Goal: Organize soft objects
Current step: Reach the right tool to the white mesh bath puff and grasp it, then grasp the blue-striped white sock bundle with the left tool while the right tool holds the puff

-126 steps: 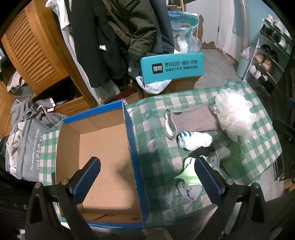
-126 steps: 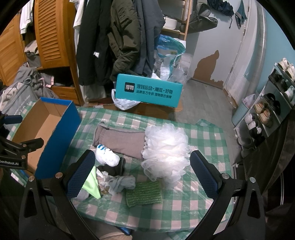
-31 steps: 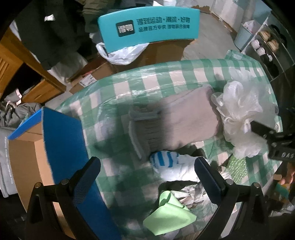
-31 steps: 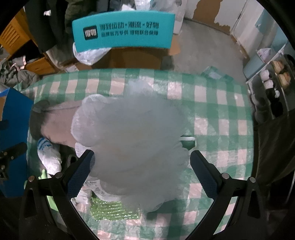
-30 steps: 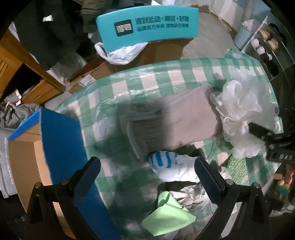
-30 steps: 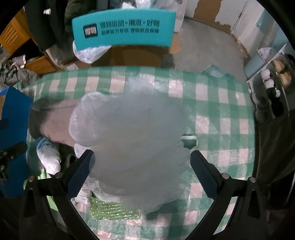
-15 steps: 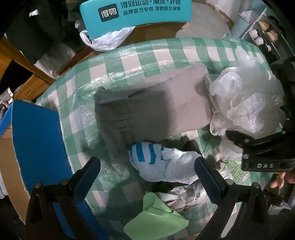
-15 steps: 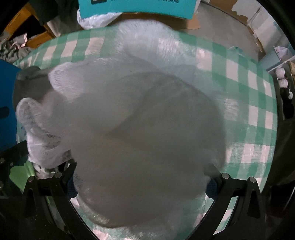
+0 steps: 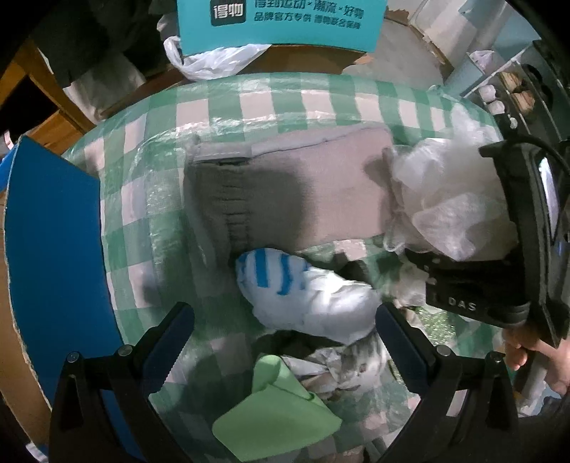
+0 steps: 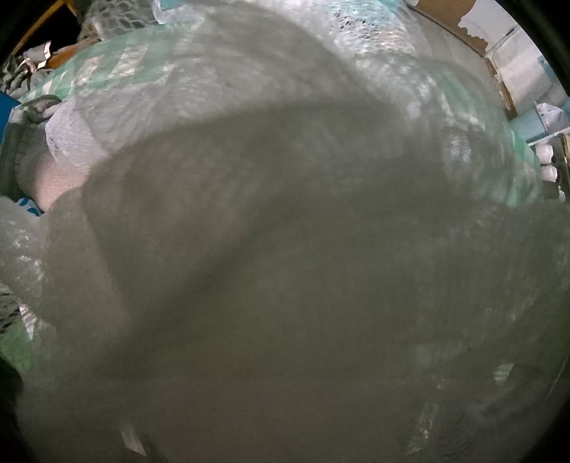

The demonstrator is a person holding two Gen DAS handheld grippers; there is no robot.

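Closing on: white bath pouf (image 10: 285, 249), now filling R view.
R gripper (image 9: 463, 285): jaws closing, pouf between; grip unconfirmed.
L gripper (image 9: 285, 331): open, empty, above striped sock (image 9: 302, 295).
Meaning: first pick starting.

Teal printed box (image 9: 281, 23) and white plastic bag (image 9: 213, 62) beyond the green-checked tablecloth (image 9: 221, 103).

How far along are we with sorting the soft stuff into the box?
Nothing looks packed yet. In hand: the right gripper is pushed down into the white mesh pouf, jaws closing around it. The left gripper hangs open over the striped sock. Still left on the checked cloth: grey garment, green cloth, the sock pile.
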